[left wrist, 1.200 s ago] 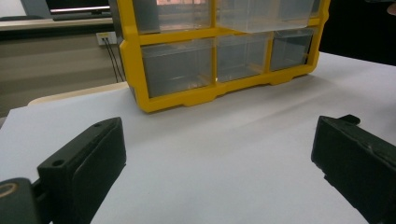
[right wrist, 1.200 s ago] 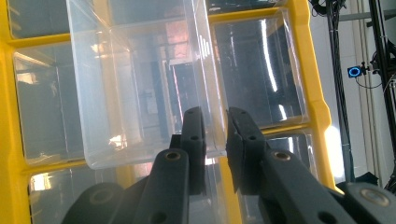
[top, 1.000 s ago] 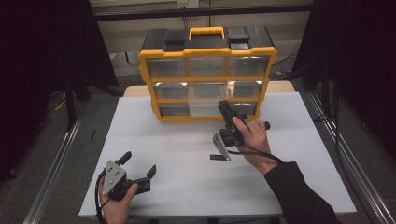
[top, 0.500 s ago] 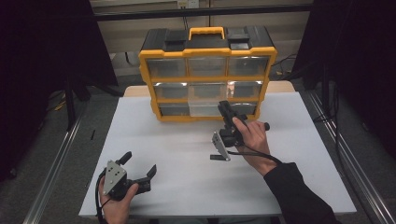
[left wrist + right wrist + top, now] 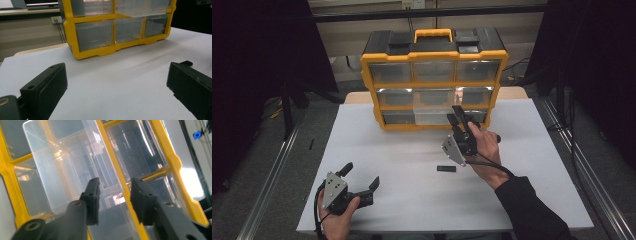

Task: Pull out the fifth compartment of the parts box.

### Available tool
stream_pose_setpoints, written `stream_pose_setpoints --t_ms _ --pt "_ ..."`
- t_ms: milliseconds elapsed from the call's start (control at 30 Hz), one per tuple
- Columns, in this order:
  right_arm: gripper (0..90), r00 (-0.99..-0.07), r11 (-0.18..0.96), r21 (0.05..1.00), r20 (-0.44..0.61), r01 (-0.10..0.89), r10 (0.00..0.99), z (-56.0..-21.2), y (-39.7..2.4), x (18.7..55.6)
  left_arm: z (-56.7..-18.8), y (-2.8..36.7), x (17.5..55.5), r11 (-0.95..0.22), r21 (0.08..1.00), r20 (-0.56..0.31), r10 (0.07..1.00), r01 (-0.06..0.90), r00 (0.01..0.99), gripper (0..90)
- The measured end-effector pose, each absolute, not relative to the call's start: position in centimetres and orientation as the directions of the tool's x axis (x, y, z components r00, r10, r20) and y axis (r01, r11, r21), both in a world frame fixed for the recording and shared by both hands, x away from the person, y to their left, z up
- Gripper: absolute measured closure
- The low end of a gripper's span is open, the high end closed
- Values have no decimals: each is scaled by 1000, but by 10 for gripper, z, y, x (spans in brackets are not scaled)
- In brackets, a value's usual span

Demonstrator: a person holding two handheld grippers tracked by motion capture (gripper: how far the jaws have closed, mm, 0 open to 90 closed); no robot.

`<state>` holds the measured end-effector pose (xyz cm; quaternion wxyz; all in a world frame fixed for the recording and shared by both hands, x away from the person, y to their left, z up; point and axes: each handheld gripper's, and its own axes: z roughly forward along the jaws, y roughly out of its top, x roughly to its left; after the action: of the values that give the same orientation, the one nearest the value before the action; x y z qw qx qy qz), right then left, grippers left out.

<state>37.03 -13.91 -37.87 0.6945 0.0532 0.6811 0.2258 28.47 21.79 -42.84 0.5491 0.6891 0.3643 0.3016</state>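
**Right gripper at the pulled-out drawer**

The right gripper points at the clear drawer, which sticks out from the middle row of the yellow organizer. Its jaws have just been opening and press on nothing. The left gripper rests wide open near the table front edge, holding nothing.
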Motion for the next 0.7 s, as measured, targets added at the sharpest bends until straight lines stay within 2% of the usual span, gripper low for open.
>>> stream_pose_setpoints --t_ms 67,233,267,367,400,433,467,600,667,700 --pt "525 -48 862 451 -890 -230 453 -379 -143 371 -428 218 285 -130 977 15 833 171 552 31" --pt "469 -91 816 542 -840 -201 536 -379 -149 372 -428 218 285 -132 977 18 834 169 552 31" --pt "429 -120 787 587 -809 -187 575 -379 -152 372 -428 218 285 -132 977 18 834 169 552 31" --pt "413 -143 757 629 -777 -177 613 -379 -154 371 -428 218 285 -131 977 17 834 169 551 31" --pt "372 -170 717 678 -734 -159 657 -378 -158 371 -428 218 285 -132 977 18 835 168 551 31" --pt "372 -170 717 678 -734 -159 657 -378 -158 371 -428 218 285 -132 977 18 835 168 551 31" --pt "337 -187 681 719 -694 -139 695 -379 -161 371 -428 218 285 -133 977 18 834 169 551 31" --pt "290 -207 661 745 -664 -95 719 -381 -166 371 -428 218 285 -128 977 14 834 168 552 31" --pt "237 -238 601 797 -595 -54 768 -385 -171 372 -428 218 285 -130 977 16 834 168 551 31" --pt "237 -238 601 797 -595 -54 768 -385 -171 372 -428 218 285 -127 977 13 834 169 552 31"
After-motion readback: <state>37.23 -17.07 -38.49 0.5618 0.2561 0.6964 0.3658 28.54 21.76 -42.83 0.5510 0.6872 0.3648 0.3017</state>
